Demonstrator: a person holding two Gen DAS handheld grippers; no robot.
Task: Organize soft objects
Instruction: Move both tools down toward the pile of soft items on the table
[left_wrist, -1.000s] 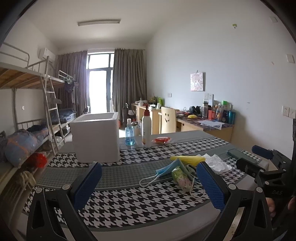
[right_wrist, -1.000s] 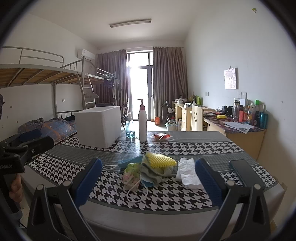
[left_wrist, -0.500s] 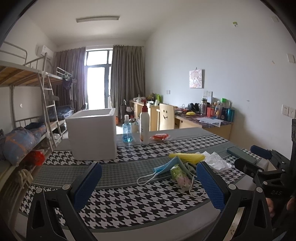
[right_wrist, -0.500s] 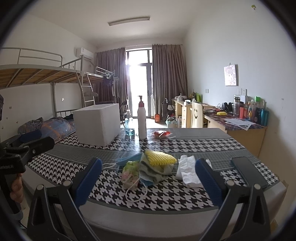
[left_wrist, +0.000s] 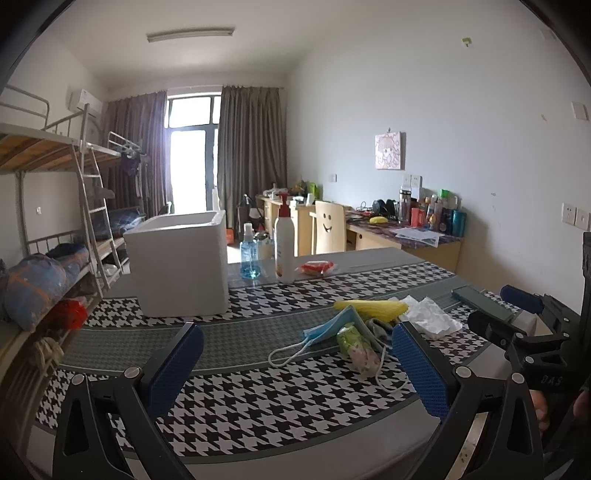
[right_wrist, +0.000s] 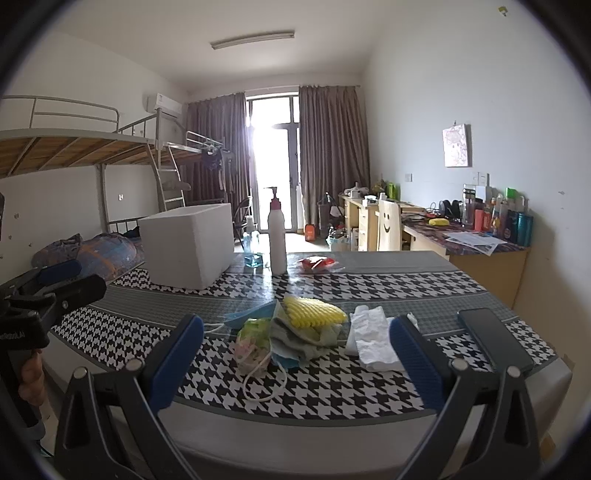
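Both the left gripper (left_wrist: 297, 363) and the right gripper (right_wrist: 295, 354) hover with jaws released and hold nothing. The soft things lie in one pile on the houndstooth surface (right_wrist: 388, 280): a blue face mask (left_wrist: 327, 328), a yellow corn toy (right_wrist: 314, 313), a white tissue (right_wrist: 373, 339)

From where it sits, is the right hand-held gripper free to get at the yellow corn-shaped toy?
Probably yes: the right hand-held gripper is open and empty, facing the yellow corn-shaped toy, which sits atop the pile with nothing between.
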